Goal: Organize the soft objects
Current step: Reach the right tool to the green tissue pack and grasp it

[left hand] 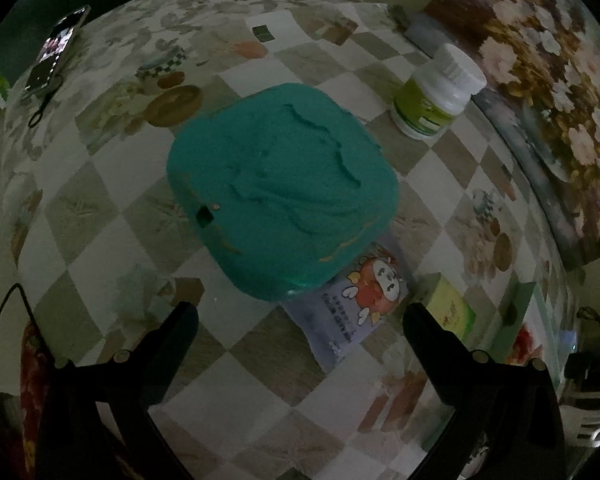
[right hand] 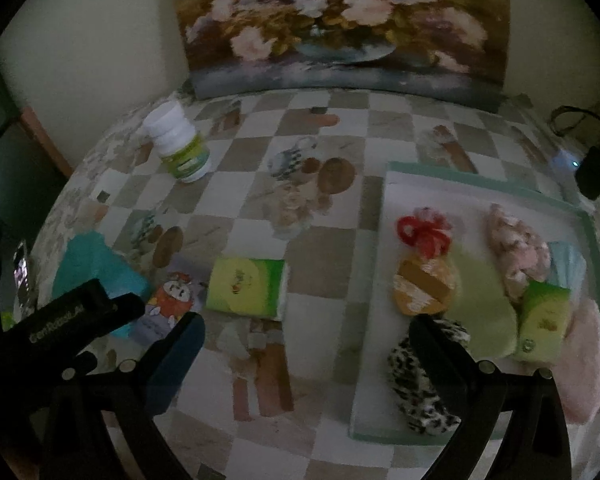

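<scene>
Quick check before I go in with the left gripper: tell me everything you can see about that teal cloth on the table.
The teal cloth is a soft, towel-like pad, roughly square with rounded corners, lying flat on the checked tablecloth. Its top shows shallow creases and faint yellowish stitching near the near edge, plus a small dark tab on its left side. Its near corner overlaps the cartoon-printed packet. The left gripper is open, short of it, not touching.
</scene>
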Available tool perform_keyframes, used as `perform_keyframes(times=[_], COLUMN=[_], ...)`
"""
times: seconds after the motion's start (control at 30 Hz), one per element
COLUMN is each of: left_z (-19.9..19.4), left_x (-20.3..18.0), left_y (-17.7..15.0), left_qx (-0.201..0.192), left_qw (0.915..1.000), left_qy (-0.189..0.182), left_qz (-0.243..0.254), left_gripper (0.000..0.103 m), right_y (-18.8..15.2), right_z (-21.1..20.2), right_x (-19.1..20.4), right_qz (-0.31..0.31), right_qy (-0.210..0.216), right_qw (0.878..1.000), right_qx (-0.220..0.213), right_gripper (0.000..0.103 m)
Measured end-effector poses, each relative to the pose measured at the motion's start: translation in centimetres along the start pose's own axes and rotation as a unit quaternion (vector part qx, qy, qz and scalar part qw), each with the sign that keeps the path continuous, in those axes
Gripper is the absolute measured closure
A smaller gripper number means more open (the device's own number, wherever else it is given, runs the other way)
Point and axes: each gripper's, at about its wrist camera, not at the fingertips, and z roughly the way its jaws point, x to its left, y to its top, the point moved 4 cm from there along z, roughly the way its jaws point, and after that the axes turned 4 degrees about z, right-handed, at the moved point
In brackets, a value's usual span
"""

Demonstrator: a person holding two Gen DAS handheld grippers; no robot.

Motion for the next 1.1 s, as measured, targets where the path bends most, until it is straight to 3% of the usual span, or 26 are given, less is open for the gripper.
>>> perform_keyframes(times=[0.57,1.1], left_z=[0.8,1.6], left_x=[2.1,2.3], left_y=[0.1,0.6], left_qx=[0.017,0.024], left_qw=[0.9986,0.9976], left_qy=[0.002,0.014], left_qz=[-0.051,-0.063], left_gripper=[0.001,0.001], right_y=[-0.2,0.2], right_z=[3.8,5.7], right_x=[1.9,3.2], right_qz=[-0.017,-0.036], right_qy=[0.009,0.007], right_qw=[0.999,0.998], right_qx=[0.048,0.051], right_gripper=[0.000,0.000])
